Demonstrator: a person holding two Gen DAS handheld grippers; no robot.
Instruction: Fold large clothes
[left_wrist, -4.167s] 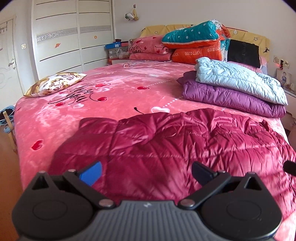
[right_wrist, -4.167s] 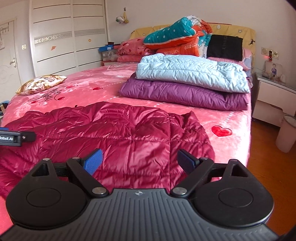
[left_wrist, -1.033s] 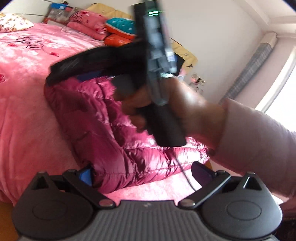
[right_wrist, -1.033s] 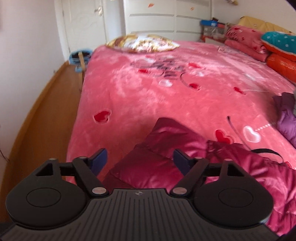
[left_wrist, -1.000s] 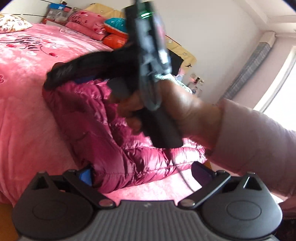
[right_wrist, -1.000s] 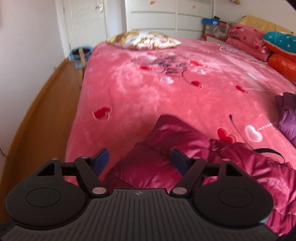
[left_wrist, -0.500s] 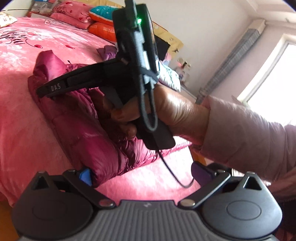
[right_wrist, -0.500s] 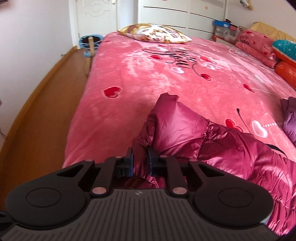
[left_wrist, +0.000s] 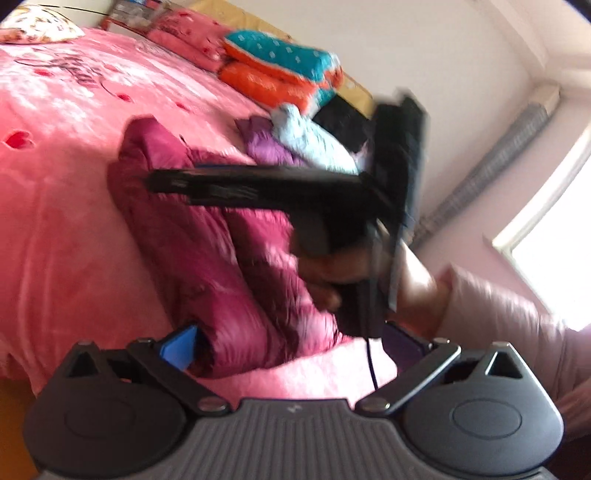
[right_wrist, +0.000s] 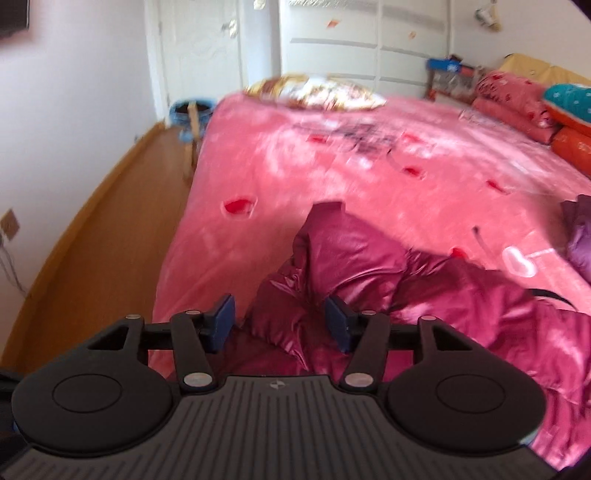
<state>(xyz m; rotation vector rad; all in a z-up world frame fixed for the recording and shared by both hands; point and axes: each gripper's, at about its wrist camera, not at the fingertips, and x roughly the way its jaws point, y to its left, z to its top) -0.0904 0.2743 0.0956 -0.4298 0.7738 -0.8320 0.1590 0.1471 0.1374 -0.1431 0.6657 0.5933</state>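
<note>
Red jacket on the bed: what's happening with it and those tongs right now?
Right tongs opening, jacket fabric between them, pads off it. Left tongs open at the jacket's near edge. Red jacket bunched on the pink bedspread. Nothing blocking.

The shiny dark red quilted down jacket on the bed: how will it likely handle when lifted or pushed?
The shiny dark red quilted down jacket looks floppy: it lies in slumped, bunched folds. Its puffy quilting suggests it is light for its bulk and may spring open again. The glossy shell probably slips easily on the pink plush bedspread.

A pink heart-printed bed (right_wrist: 332, 177) carries a crumpled maroon down jacket (right_wrist: 424, 295) just ahead of the right claw, a patterned cushion (right_wrist: 314, 90) far beyond it, and stacked pillows (left_wrist: 280, 70) and folded jackets (left_wrist: 295, 144) beyond the left claw.
</note>
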